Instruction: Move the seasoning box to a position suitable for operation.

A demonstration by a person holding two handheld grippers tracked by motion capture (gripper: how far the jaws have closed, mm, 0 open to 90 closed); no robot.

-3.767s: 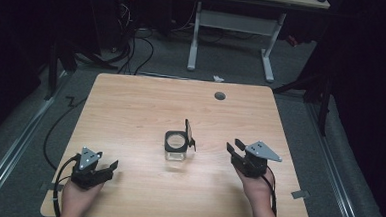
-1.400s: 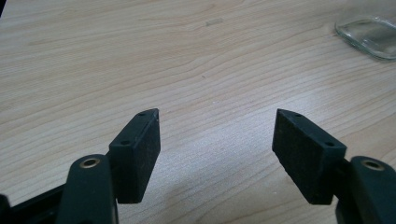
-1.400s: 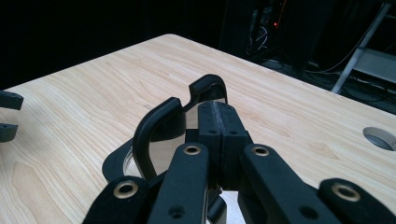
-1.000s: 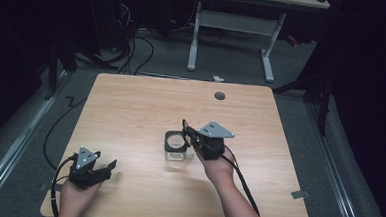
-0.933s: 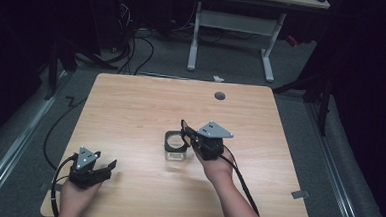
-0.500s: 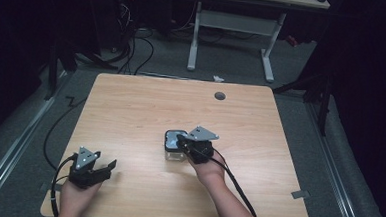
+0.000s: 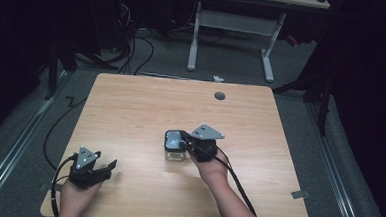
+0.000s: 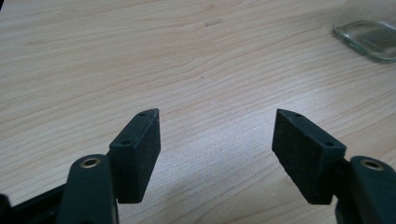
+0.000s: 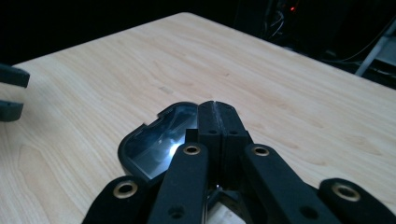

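Note:
A small square glass jar [image 7: 174,154] stands near the middle of the wooden table [image 7: 131,110]. Its black lid [image 7: 174,138] lies flat on top. My right gripper [image 7: 186,142] is shut, and its joined jaws rest on the lid's right part. In the right gripper view the shut right gripper [image 9: 217,112] lies across the dark glossy lid [image 9: 156,140], with nothing between the jaws. My left gripper [image 7: 110,164] sits low at the table's front left, open and empty. In the left gripper view the left gripper [image 8: 217,135] faces bare wood, and the jar's glass base [image 8: 369,32] shows at top right.
A round cable hole [image 7: 220,96] sits near the table's far edge. Behind the table stand a white desk frame [image 7: 233,25] and cables on the dark floor. A tape strip [image 7: 300,194] lies past the right edge. The left gripper's jaws [image 9: 9,93] show at the right gripper view's left edge.
My right gripper moved left from the table's right side to the jar. The lid, standing upright before, now lies flat on the jar under the shut jaws. The left gripper stayed still.

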